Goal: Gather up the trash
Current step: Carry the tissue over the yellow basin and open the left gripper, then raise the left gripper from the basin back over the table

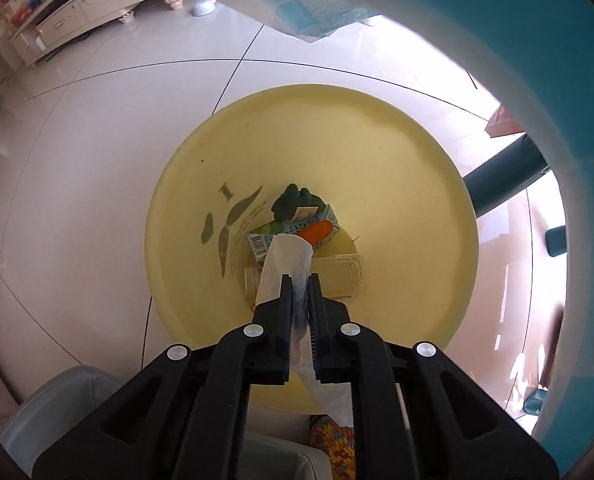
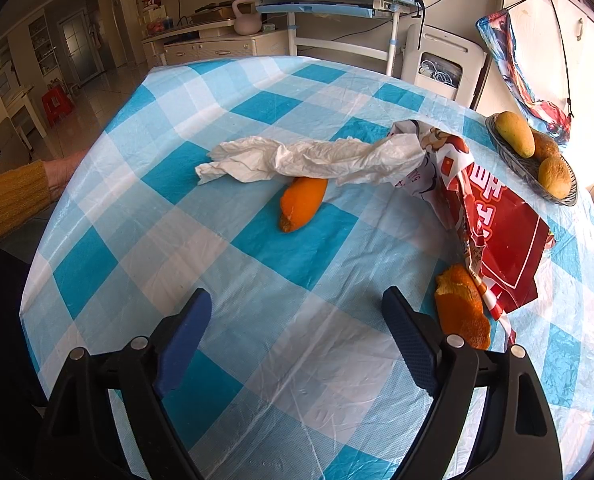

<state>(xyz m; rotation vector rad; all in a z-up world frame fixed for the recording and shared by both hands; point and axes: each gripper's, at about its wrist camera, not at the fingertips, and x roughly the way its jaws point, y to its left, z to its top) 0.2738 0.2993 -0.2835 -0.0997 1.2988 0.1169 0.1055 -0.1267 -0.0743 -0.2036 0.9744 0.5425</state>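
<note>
In the left wrist view my left gripper (image 1: 300,278) points down over a round yellow bin (image 1: 377,140) on the tiled floor. It is shut on a strip of white tissue (image 1: 287,256) that hangs between the pads. In the bin lie a small carton (image 1: 327,216), an orange peel (image 1: 317,231), something dark green (image 1: 293,200) and a clear plastic tray (image 1: 339,276). In the right wrist view my right gripper (image 2: 297,298) stands open and empty above the checked tablecloth (image 2: 257,100). Ahead of it lie an orange peel (image 2: 301,203), a crumpled white plastic bag (image 2: 309,160) and a red printed bag (image 2: 497,232). A second peel (image 2: 461,306) lies beside the right finger.
A dish (image 2: 569,200) of mangoes stands at the table's far right edge. A yellow sleeve (image 2: 9,200) reaches in at the left. The table's rim (image 1: 537,40) and a dark leg (image 1: 501,184) crowd the bin's right side. A cabinet (image 1: 85,4) stands far left.
</note>
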